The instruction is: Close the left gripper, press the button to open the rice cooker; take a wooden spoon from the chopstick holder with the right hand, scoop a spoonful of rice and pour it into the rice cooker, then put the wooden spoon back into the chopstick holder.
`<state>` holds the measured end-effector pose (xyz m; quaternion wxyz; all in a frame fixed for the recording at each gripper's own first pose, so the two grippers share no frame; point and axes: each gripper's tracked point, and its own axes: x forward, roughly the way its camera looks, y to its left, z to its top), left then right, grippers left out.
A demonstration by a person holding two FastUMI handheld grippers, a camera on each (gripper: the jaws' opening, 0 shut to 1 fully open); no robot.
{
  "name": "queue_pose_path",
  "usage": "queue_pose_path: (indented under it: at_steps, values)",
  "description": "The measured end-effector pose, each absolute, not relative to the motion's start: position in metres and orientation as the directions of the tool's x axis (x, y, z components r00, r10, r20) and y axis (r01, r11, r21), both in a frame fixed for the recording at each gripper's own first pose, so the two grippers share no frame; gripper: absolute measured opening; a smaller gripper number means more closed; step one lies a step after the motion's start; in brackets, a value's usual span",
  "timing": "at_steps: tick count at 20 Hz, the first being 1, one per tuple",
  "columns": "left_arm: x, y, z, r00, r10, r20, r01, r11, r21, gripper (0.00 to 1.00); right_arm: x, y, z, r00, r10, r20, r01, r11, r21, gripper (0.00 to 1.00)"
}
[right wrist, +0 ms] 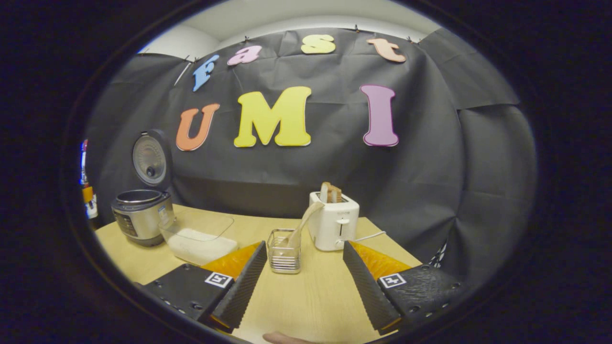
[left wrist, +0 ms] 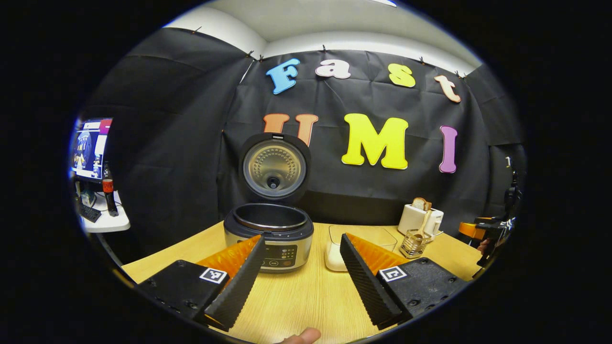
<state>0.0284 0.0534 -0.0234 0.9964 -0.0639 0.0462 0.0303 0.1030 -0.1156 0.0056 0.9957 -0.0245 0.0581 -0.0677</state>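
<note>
My left gripper (left wrist: 301,272) sits low in the left gripper view with its jaws spread wide and nothing between them, pointed at the rice cooker (left wrist: 268,236) at centre frame. The cooker's lid (left wrist: 274,167) stands upright, showing the bare inner pot, so I judge the button step finished. My right gripper (right wrist: 303,277) is likewise spread wide and empty at the bottom of the right gripper view. Just above its left finger, near centre frame, stands the chopstick holder (right wrist: 283,250), a small wire basket with the wooden spoon (right wrist: 302,222) leaning up and to the right out of it. The white toaster (right wrist: 333,220) stands just beside the holder, to its right. At lower left lies the clear rice container (right wrist: 200,239), between the holder and the cooker. I expect the spoon to be light and stiff, and a smooth handle could twist in the jaws. I would pinch it on the exposed shaft above the holder's rim. The basket looks light too, so a slanted pull might drag or tip it.
</note>
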Motion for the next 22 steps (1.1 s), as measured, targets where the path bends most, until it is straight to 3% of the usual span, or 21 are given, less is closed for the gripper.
queue_pose_path:
  at_steps: [7,14,15,16,19,21,22]
  values:
    - [0.036,0.057,-0.034,0.991,0.082,-0.102,-0.089,0.993,-0.072,0.99,0.201,-0.111,-0.002,0.972,-0.079,-0.223,0.067,0.996,-0.063,0.95]
    - [0.039,0.066,-0.035,0.991,0.106,-0.078,-0.106,0.994,-0.005,0.99,0.302,-0.132,-0.034,0.918,-0.101,-0.384,0.145,0.986,0.085,0.94]
    - [0.041,0.068,-0.035,0.991,0.113,-0.069,-0.113,0.994,0.010,0.94,0.312,-0.136,-0.036,0.910,-0.106,-0.400,0.158,0.982,0.101,0.95]
    - [0.042,0.070,-0.033,0.991,0.117,-0.061,-0.116,0.993,0.022,0.99,0.320,-0.137,-0.037,0.905,-0.101,-0.413,0.164,0.979,0.118,0.93]
    - [0.044,0.070,-0.037,0.992,0.106,-0.061,-0.106,0.994,0.010,0.99,0.343,-0.143,-0.038,0.891,-0.085,-0.445,0.172,0.972,0.159,0.93]
    - [0.047,0.072,-0.041,0.993,0.094,-0.072,-0.097,0.995,-0.029,1.00,0.359,-0.140,-0.035,0.889,-0.070,-0.453,0.171,0.967,0.187,0.87]
    - [0.049,0.073,-0.044,0.992,0.093,-0.084,-0.097,0.994,-0.043,0.99,0.364,-0.139,-0.035,0.888,-0.070,-0.454,0.174,0.966,0.191,0.65]
